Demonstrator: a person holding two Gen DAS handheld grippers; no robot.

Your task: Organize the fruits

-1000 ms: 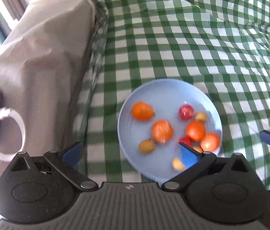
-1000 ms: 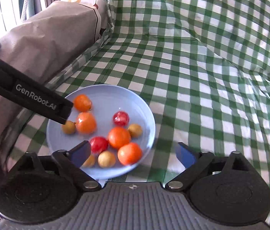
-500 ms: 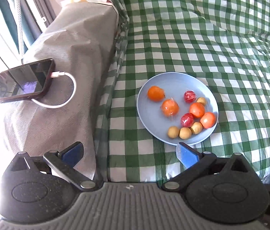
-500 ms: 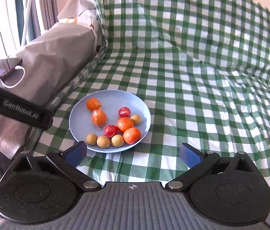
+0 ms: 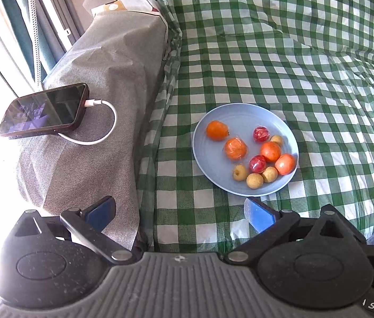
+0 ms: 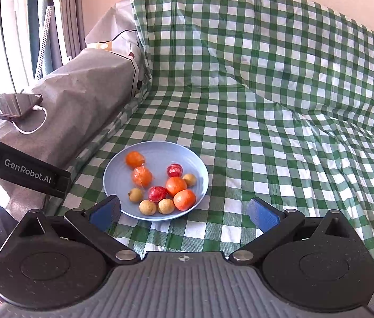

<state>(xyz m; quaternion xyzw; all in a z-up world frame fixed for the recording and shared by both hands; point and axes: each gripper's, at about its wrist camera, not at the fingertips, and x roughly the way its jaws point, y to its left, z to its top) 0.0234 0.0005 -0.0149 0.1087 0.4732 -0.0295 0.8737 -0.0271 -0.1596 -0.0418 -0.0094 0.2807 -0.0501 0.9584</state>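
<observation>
A light blue plate [image 5: 242, 114] [image 6: 195, 159] lies on the green checked cloth and holds several small fruits: orange ones [image 5: 216, 130] [image 6: 184, 199], red ones in clear wrap [image 5: 261, 134] [image 6: 157, 193] and pale yellow round ones [image 5: 254, 180] [image 6: 147, 207]. My left gripper [image 5: 179, 213] hangs above and in front of the plate, open, nothing between its blue pads. My right gripper [image 6: 184, 213] is also back from the plate's near rim, open and empty. The left gripper's black body [image 6: 22, 171] shows at the left of the right wrist view.
A grey-covered armrest [image 5: 102, 79] [image 6: 81, 100] rises left of the plate, with a phone [image 5: 43, 114] [image 6: 12, 105] and its white cable [image 5: 104, 122] on top. The checked cloth [image 5: 306, 66] [image 6: 279, 106] covers seat and backrest. A window with curtains is at far left.
Both grippers have pulled back and up from the plate, which now looks smaller and farther. The phone on the armrest has come into view. The fruits have settled in the plate.
</observation>
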